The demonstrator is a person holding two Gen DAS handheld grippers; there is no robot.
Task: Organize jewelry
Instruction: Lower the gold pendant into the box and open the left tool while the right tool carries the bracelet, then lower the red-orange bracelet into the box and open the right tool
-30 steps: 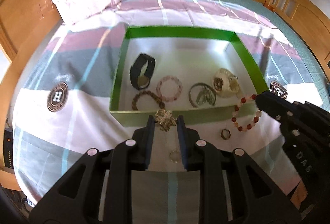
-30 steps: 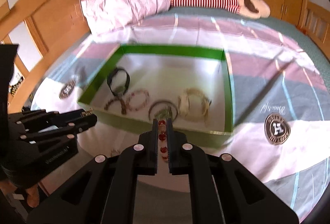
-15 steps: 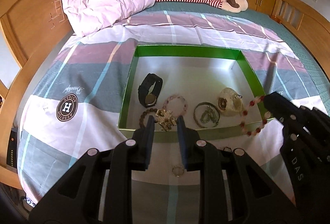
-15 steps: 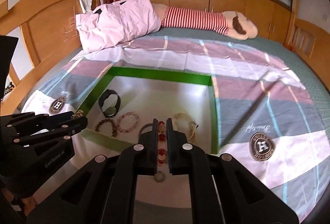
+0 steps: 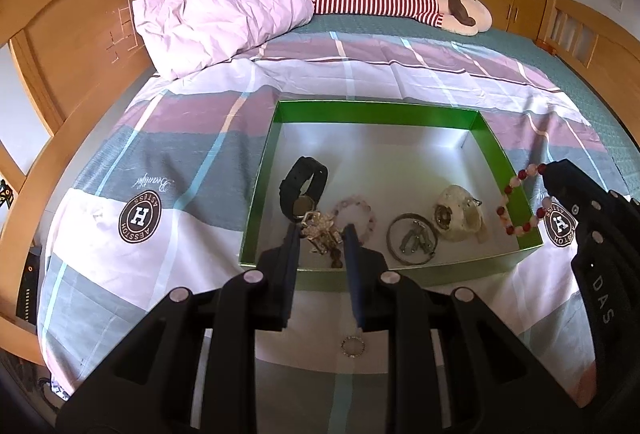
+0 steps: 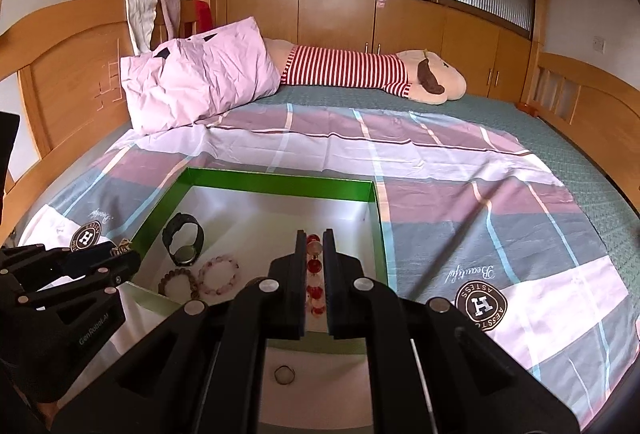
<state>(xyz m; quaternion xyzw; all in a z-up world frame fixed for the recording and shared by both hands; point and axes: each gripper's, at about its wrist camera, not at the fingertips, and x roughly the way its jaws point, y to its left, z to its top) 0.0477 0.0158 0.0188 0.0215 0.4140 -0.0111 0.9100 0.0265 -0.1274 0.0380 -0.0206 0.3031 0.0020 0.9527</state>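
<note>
- Left wrist view: left gripper [image 5: 322,230] pinches a gold brooch-like ornament [image 5: 320,230] between its fingertips, held over the near left part of the green box [image 5: 496,150].
- Box sits on the plaid bedspread [image 5: 160,138]. Inside it: black watch [image 5: 302,186], pink bead bracelet [image 5: 360,214], metal bangle [image 5: 412,244], cream shell-like piece [image 5: 458,212].
- Right gripper [image 5: 554,170] enters from the right, a red-and-white bead bracelet [image 5: 520,204] dangling from its tips over the box's right wall.
- Small ring [image 5: 353,347] lies on the bedspread, outside the box, near side.
- Right wrist view: right gripper [image 6: 311,250] is pressed onto the red-and-white bead bracelet [image 6: 314,274], which hangs between the fingers above the box interior [image 6: 280,182].
- Brown bead bracelet [image 6: 178,282] lies beside the pink one [image 6: 220,274]; watch [image 6: 183,244] behind them.
- A ring [image 6: 285,375] rests on the bedspread below the gripper.
- Left gripper [image 6: 120,254] at the left edge, gold ornament at its tip.
</note>
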